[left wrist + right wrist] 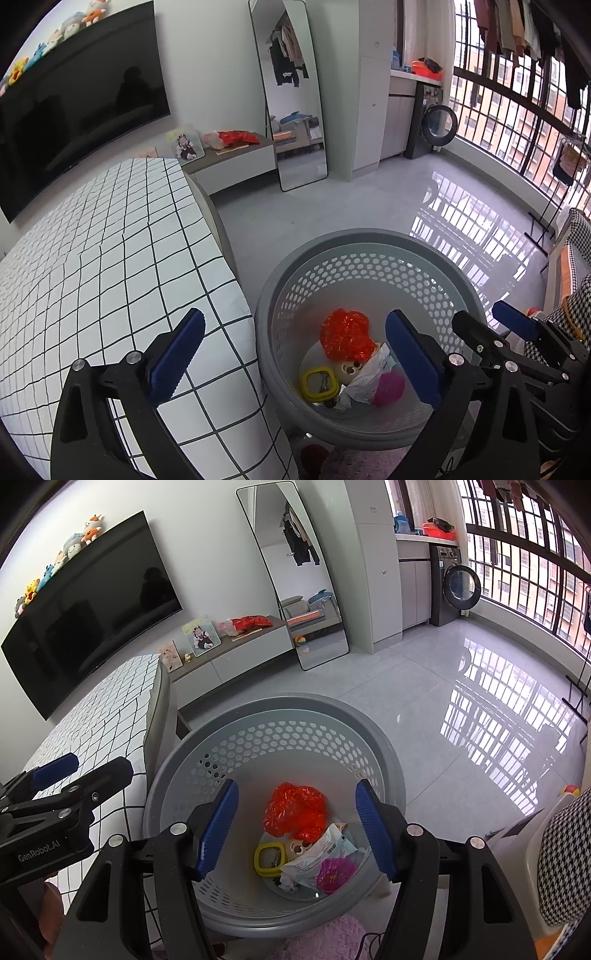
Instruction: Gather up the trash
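Inside one basket (177, 771): one red bag (295, 808).

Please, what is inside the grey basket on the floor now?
Inside the basket: a crumpled red plastic bag, a yellow ring-shaped piece, a white printed packet, a pink mesh item, a small doll-like face. Whatever lies beneath them is covered.

matt grey plastic basket (369, 734) (perforated), crinkly glossy red bag (295, 808), polished floor tiles (424, 701).
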Demonstrator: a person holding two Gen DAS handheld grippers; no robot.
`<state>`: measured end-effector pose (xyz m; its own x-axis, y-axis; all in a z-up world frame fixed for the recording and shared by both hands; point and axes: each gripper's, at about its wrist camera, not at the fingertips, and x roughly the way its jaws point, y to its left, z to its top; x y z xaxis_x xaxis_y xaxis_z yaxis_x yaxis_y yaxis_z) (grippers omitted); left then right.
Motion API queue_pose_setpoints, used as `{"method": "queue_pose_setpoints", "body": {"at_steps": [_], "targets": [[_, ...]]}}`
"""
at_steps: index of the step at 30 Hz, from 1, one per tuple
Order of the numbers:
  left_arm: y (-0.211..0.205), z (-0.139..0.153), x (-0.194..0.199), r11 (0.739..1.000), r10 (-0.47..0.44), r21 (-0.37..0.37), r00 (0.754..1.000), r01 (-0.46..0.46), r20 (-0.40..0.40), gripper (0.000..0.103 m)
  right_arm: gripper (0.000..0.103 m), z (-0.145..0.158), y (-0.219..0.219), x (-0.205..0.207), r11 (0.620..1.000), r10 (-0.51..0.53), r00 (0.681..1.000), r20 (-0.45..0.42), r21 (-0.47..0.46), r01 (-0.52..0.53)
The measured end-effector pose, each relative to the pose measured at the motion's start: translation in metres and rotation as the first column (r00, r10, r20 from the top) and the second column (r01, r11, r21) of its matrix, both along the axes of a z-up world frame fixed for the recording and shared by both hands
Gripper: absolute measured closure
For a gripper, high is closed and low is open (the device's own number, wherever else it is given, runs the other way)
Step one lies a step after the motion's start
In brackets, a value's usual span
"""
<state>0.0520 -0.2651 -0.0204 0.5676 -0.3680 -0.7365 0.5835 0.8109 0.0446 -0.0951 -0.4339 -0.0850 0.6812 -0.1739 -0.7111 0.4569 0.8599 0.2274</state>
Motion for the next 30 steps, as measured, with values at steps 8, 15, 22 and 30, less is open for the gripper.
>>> {"method": "queue_pose_setpoints", "body": {"at_steps": [8,15,22,30], "targets": [[-0.001,-0.001,0.0,1.0,0.001,0.008,1.0,-0.002,0.011,0.006,0.04,0.0,0.0,0.0,1.0,0.0,1.0,-0.001,0.001,0.0],[-0.002,-0.003,0.002,1.0,0.005,0.016,1.0,-0.005,0.007,0.006,0.04,0.0,0.0,0.0,1.0,0.0,1.0,-0.002,0.001,0.0],[-0.004,-0.006,0.004,1.0,0.008,0.025,1.0,-0.007,-0.003,0.006,0.04,0.0,0.0,-0.001,1.0,0.001,1.0,-0.002,0.002,-0.001],[-0.009,-0.007,0.01,0.999,0.011,0.032,1.0,-0.011,-0.009,0.006,0.04,-0.003,0.0,0.002,1.0,0.002,1.0,-0.005,0.006,-0.002]]}}
